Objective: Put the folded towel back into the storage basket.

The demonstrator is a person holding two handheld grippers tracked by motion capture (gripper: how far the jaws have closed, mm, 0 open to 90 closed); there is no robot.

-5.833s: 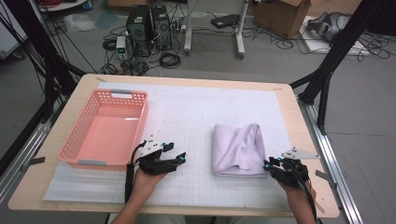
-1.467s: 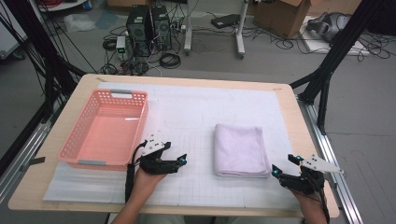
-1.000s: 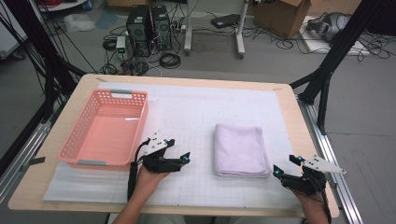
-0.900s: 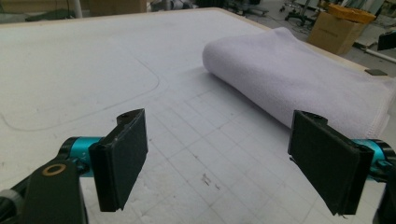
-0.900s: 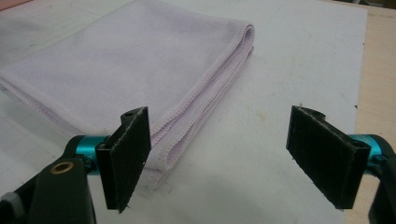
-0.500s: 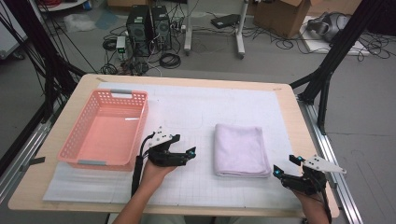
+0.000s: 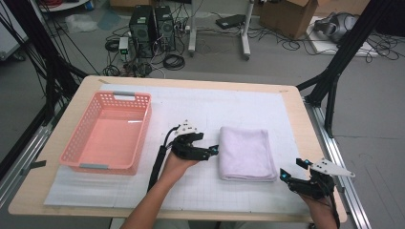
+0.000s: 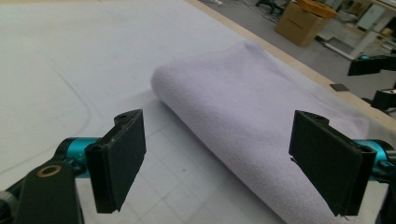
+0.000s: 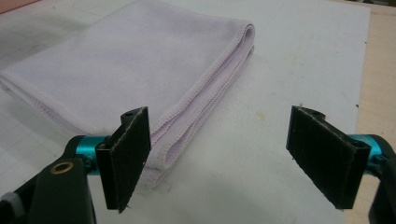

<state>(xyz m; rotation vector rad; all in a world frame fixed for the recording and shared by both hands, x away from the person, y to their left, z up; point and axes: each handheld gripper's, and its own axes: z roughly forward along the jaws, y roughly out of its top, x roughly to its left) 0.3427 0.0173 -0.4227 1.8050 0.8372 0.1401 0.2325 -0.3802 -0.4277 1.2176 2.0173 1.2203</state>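
Both grippers' fingers [image 8: 119, 163] spread wide, empty, flanking the folded towel [image 7: 247, 153].

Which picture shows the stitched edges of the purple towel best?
The right gripper view: the towel lies close there, and the stitched hems of its stacked layers run along the near corner. The left gripper view shows its smooth rounded fold instead. The high view shows the whole folded towel on the white mat, too small for stitching.

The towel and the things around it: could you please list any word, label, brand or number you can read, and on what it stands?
None can be read.
The folded towel is plain, with no tag in sight.
The pink basket carries no lettering.
The white mat has only a faint grid.
The left claw and right claw pads are bare black.
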